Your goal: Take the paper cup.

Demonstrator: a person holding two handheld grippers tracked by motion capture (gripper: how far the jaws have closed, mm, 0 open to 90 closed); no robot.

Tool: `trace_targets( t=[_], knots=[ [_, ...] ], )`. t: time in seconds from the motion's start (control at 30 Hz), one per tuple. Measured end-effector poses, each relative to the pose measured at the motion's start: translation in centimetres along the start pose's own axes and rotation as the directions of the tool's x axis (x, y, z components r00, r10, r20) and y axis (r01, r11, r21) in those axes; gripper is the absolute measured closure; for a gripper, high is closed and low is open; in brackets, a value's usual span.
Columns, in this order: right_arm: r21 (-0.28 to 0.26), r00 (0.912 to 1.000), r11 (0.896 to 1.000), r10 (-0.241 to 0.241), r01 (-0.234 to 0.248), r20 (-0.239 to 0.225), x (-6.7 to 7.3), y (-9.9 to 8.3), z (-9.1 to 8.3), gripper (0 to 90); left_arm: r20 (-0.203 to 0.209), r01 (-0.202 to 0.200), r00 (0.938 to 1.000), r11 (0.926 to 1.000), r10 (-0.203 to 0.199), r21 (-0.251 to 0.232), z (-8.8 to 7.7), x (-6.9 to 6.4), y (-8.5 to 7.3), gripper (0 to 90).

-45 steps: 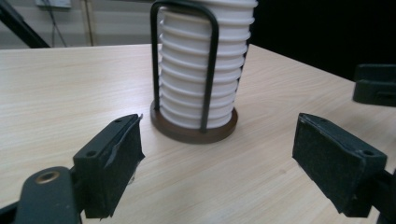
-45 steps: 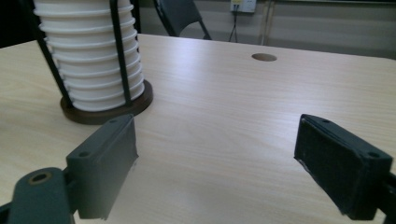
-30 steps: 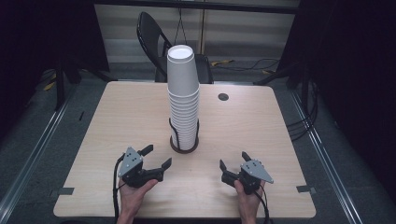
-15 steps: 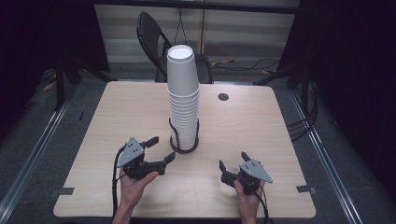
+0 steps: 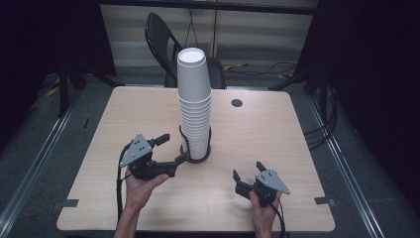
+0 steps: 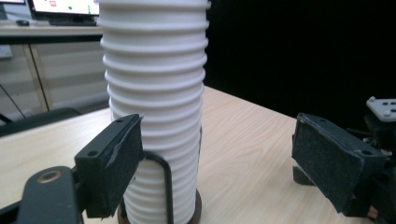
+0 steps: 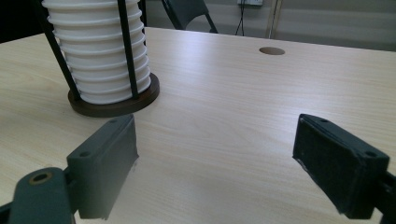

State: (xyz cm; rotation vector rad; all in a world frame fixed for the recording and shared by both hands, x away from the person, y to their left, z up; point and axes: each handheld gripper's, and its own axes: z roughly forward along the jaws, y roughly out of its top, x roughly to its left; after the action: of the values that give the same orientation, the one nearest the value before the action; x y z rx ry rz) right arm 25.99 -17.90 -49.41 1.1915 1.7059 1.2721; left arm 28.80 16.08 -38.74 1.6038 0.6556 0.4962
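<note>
Tall stack of white paper cups (image 5: 194,104) upright in a dark wire holder (image 5: 196,148) mid-table, presumably kept from toppling. Left gripper (image 5: 167,148) just left of the holder's base, jaws spread, seemingly lined up to grasp. Right gripper (image 5: 247,173) nearer the person, well right of the holder, jaws spread, empty.

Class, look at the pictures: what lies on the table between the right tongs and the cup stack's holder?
Nothing: in the right gripper view, bare wood runs from the right tongs to the holder of the cup stack.

A black folding chair (image 5: 166,44) stands behind the wooden table (image 5: 297,144), cables (image 5: 257,67) trailing across the floor.
</note>
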Motion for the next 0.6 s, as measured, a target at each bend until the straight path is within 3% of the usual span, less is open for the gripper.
trace_targets(
  t=[0.33,0.6],
  knots=[
    [0.005,1.0000,1.000,0.006,-0.006,-0.003,-0.1,0.0,0.1,13.4,0.008,-0.043,0.9990,0.9989,0.043,0.017,0.5,0.4,2.7,17.2],
    [0.008,1.0000,1.000,0.005,-0.005,-0.002,-0.1,0.0,0.0,13.6,0.004,-0.064,0.9979,0.9979,0.064,-0.004,0.7,0.9,4.7,16.4]
  ],
)
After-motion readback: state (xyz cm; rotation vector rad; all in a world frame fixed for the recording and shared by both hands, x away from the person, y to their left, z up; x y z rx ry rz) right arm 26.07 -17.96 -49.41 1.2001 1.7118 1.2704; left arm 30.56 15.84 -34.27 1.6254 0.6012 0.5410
